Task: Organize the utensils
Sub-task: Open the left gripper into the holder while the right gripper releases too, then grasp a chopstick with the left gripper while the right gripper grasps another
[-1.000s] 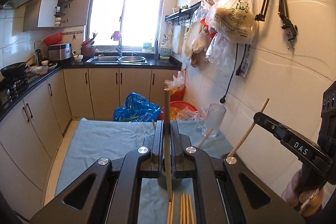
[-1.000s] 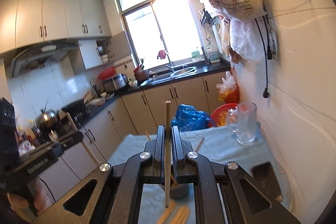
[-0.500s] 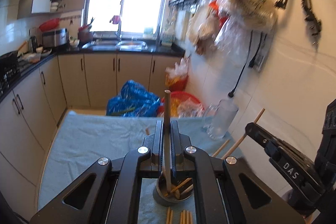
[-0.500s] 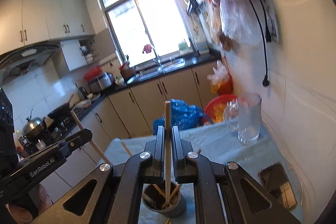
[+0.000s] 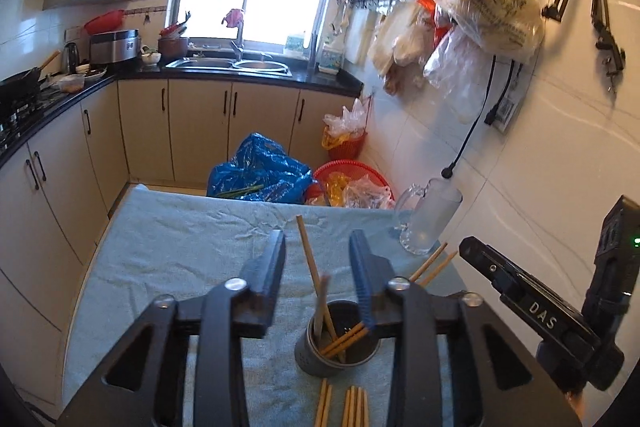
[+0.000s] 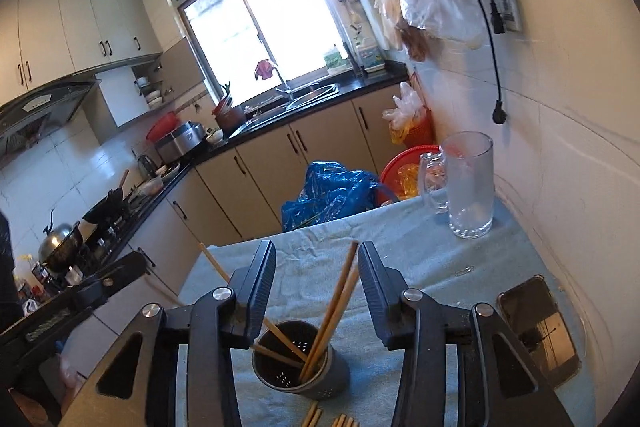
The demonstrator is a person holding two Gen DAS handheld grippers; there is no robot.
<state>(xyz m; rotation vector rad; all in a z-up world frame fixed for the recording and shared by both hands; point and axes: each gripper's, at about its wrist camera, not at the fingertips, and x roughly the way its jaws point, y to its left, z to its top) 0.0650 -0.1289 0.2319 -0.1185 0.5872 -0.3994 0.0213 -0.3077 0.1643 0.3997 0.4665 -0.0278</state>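
Note:
A dark perforated metal holder [image 5: 336, 349] [image 6: 301, 361] stands on the blue-grey cloth with several wooden chopsticks [image 5: 311, 269] [image 6: 340, 297] leaning in it. One chopstick in the left wrist view looks blurred, dropping into the holder. My left gripper [image 5: 318, 257] is open and empty above the holder. My right gripper [image 6: 316, 269] is open and empty above it too. More chopsticks [image 5: 354, 407] [image 6: 316, 417] lie flat on the cloth near the front edge. The right gripper's body [image 5: 532, 307] shows at the right of the left wrist view.
A glass mug [image 5: 426, 223] [image 6: 466, 185] stands at the table's far right by the tiled wall. A phone [image 6: 538, 325] lies on the cloth at right. Beyond the table are a blue bag [image 5: 260, 173] and a red basket [image 5: 352, 179].
Both grippers were shut, each on an upright chopstick, and came down over the holder. Both have opened and the chopsticks now sit in the holder.

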